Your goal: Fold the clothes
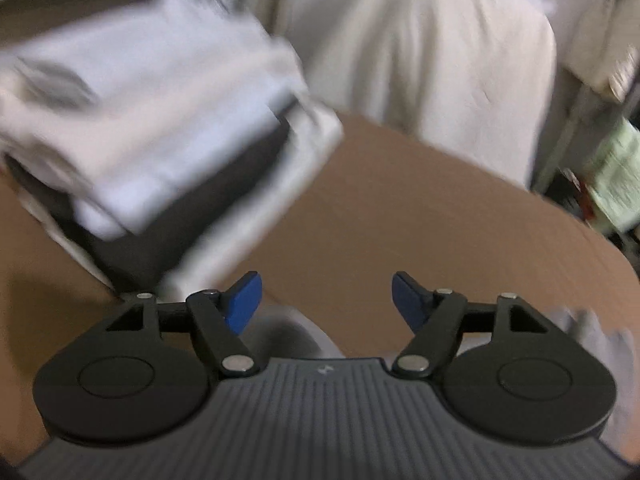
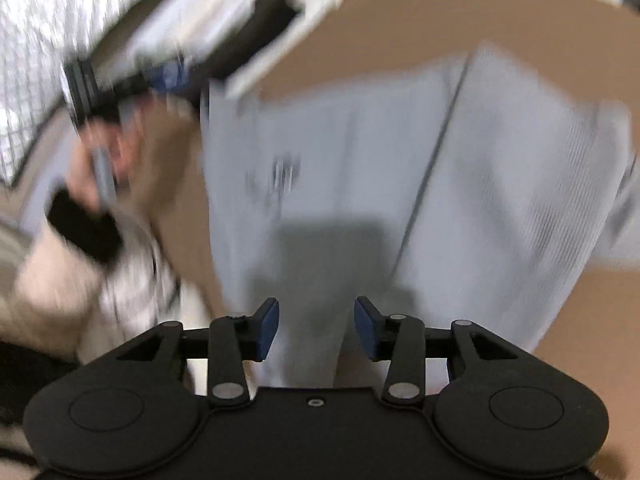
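Left gripper [image 1: 324,300] jaws wide, empty, above brown table [image 1: 400,208]; right gripper [image 2: 316,326] jaws apart, empty, over pale garment [image 2: 360,152].

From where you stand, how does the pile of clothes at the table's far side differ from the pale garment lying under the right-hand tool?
The pile of clothes is stacked in several layers, white over dark; the pale garment is one grey-blue colour. The pile is compact and squared; the garment lies spread out flat, with a long crease and a small dark print. Both rest on the brown table, and no jaws touch either.
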A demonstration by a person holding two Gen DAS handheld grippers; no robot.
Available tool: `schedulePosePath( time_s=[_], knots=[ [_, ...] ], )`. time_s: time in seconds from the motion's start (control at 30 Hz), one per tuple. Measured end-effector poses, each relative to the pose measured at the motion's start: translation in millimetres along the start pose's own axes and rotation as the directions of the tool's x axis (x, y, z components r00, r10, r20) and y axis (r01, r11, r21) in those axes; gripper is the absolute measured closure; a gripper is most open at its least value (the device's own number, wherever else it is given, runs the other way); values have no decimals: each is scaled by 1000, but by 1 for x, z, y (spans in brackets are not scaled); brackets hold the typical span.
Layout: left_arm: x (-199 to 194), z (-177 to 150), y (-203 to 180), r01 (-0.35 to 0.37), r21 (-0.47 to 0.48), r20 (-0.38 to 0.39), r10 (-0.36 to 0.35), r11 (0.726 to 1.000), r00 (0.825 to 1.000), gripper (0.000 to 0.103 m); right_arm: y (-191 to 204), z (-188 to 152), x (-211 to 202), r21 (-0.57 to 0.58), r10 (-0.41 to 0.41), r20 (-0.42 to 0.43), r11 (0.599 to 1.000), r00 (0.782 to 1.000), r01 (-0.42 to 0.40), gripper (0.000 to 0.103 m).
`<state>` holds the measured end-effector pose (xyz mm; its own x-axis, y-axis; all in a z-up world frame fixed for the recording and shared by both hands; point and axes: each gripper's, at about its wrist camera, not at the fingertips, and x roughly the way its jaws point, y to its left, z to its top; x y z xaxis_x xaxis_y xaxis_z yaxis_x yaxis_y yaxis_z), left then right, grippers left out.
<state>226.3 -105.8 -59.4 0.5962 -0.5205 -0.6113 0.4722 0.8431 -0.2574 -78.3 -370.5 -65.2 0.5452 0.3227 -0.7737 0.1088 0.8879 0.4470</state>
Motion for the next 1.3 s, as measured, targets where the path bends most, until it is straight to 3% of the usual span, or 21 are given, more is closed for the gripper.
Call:
schedulePosePath(
  time_s=[0.07, 0.13, 0.2, 0.3, 0.33, 0.37, 0.4, 0.43, 0.5, 0.6, 0.67, 0.73, 0.8, 0.87, 0.93, 1.0, 1.07, 1.13, 1.2, 1.23, 1.3],
  knots=[
    [22, -5, -10, 30, 9, -76, -29, 1000, 997, 31, -11, 28, -2, -12, -82, 92, 996, 992, 83, 45],
    [42, -10, -20, 37, 26, -130, -34, 999, 991, 31, -19, 56, 4, -55, -186, 158, 979, 970, 197, 42],
    [54, -12, -28, 26, 61, -141, -17, 998, 990, 31, -26, 85, 18, -136, -309, 205, 931, 929, 339, 37],
    [63, -19, -37, 1, 117, -140, 15, 993, 990, 31, -43, 118, 51, -232, -460, 249, 826, 852, 514, 28],
    [66, -22, -39, -4, 132, -147, 23, 991, 989, 31, -51, 122, 65, -249, -469, 238, 817, 851, 520, 33],
    [64, -24, -41, -3, 141, -150, 24, 990, 988, 31, -62, 122, 81, -238, -486, 210, 817, 849, 526, 46],
    [62, -26, -42, -1, 150, -154, 25, 989, 988, 31, -78, 118, 92, -177, -522, 144, 822, 841, 541, 76],
    [60, -28, -44, 0, 160, -157, 25, 987, 987, 31, -84, 111, 98, -124, -522, 102, 838, 847, 532, 82],
    [57, -29, -47, 6, 170, -158, 22, 985, 987, 31, -76, 86, 84, -120, -499, 135, 849, 856, 514, 89],
    [53, -27, -52, 18, 172, -146, 8, 985, 989, 30, -60, 49, 58, -128, -466, 122, 868, 876, 479, 91],
    [52, -25, -53, 18, 171, -131, 5, 985, 991, 30, -53, 31, 47, -136, -383, 57, 912, 922, 388, 92],
    [53, -23, -52, 13, 166, -121, 7, 986, 993, 30, -55, 11, 47, -126, -280, -70, 955, 958, 270, 92],
    [56, -24, -50, 14, 150, -125, 4, 989, 992, 30, -57, -7, 59, -131, -141, -265, 985, 954, 109, 91],
    [61, -25, -46, 18, 130, -138, 0, 991, 990, 30, -52, -21, 63, -120, -48, -384, 993, 922, 1, 80],
    [66, -28, -46, 22, 130, -150, -2, 991, 989, 29, -50, -15, 53, -99, -22, -354, 995, 935, -14, 66],
    [69, -30, -50, 29, 150, -148, -6, 988, 989, 24, -55, 6, 28, -6, 81, -246, 996, 966, -85, 62],
    [71, -33, -55, 44, 169, -145, -19, 985, 989, 16, -63, 28, 1, 28, 187, -108, 982, 976, -185, 56],
    [74, -37, -61, 70, 188, -152, -41, 980, 987, 13, -68, 55, -24, 18, 187, 48, 982, 981, -188, 34],
    [79, -43, -66, 100, 207, -169, -65, 973, 983, 10, -72, 82, -29, -21, 62, 166, 998, 984, -60, 23],
    [83, -47, -69, 107, 224, -180, -67, 969, 981, 10, -75, 92, -18, -40, -33, 177, 998, 984, 40, 20],
    [88, -55, -76, 101, 261, -192, -50, 960, 980, 11, -80, 111, 5, -74, -222, 198, 968, 955, 241, 20]
  ],
)
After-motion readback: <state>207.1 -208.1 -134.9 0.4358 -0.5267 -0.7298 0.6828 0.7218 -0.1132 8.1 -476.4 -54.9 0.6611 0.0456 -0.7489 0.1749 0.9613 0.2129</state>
